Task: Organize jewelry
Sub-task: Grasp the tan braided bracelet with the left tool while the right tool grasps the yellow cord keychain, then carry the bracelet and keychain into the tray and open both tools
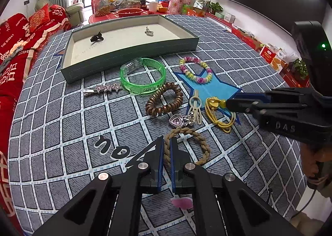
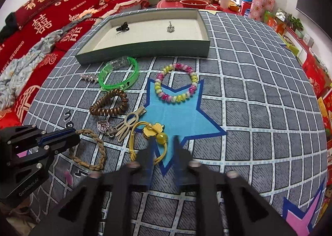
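A grey-green tray (image 1: 132,51) (image 2: 145,51) at the table's far side holds a black clip (image 1: 96,37) and a silver charm (image 1: 149,32). In front lie a green bangle (image 1: 143,76), a star hair clip (image 1: 102,89), a brown coil tie (image 1: 164,98), a beaded bracelet (image 1: 196,69), a beige clip (image 1: 196,105), a heart pendant (image 1: 179,121) and a yellow cord charm (image 2: 153,132). My left gripper (image 1: 166,144) is shut on the braided rope bracelet (image 1: 186,144). My right gripper (image 2: 164,142) is open around the yellow cord charm's bead.
The table wears a grey grid cloth with a blue star (image 2: 178,111) and a pink star (image 2: 300,221). A red-covered sofa (image 2: 51,15) lies left, a cluttered second table (image 1: 124,5) behind the tray, boxes (image 2: 311,65) along the right wall.
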Available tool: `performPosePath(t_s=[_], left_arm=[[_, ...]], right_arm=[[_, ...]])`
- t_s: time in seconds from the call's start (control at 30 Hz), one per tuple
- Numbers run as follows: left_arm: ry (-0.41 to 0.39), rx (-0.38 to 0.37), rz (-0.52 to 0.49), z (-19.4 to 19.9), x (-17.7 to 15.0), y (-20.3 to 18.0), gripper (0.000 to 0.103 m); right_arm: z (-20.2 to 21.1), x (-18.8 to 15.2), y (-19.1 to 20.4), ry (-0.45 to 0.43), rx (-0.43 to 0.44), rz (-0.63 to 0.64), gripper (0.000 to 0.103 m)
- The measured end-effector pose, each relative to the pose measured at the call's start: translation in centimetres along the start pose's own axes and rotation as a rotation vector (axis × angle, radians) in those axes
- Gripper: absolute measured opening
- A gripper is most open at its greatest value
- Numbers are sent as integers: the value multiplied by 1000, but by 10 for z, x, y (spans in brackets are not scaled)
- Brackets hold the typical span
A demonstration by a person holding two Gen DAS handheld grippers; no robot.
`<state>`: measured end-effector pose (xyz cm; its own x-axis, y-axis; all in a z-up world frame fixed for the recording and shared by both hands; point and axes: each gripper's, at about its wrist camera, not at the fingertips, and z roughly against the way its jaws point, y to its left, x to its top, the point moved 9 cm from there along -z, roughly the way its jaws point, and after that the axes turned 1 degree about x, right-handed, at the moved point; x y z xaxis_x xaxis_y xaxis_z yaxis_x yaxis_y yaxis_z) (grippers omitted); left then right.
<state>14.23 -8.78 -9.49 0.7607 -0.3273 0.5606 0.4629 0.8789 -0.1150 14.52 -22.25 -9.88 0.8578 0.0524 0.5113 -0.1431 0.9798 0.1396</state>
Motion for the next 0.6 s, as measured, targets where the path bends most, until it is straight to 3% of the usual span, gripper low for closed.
performPosePath(t_s=[0.03, 0.23, 0.3, 0.33, 0.6], left_arm=[[0, 1, 0, 0, 0, 0, 19], [4, -1, 4, -1, -1, 1, 18], [7, -2, 7, -1, -2, 1, 19], [9, -3, 8, -1, -3, 1, 18], [-9, -19, 19, 6, 1, 2, 18]], right_arm=[[-2, 1, 2, -3, -9, 15, 48], [-21, 1, 8, 33, -37, 72, 47], [-20, 2, 11, 19, -69, 109, 35], [-19, 2, 14, 21, -52, 108, 17], [-3, 3, 0, -15, -23, 3, 14]])
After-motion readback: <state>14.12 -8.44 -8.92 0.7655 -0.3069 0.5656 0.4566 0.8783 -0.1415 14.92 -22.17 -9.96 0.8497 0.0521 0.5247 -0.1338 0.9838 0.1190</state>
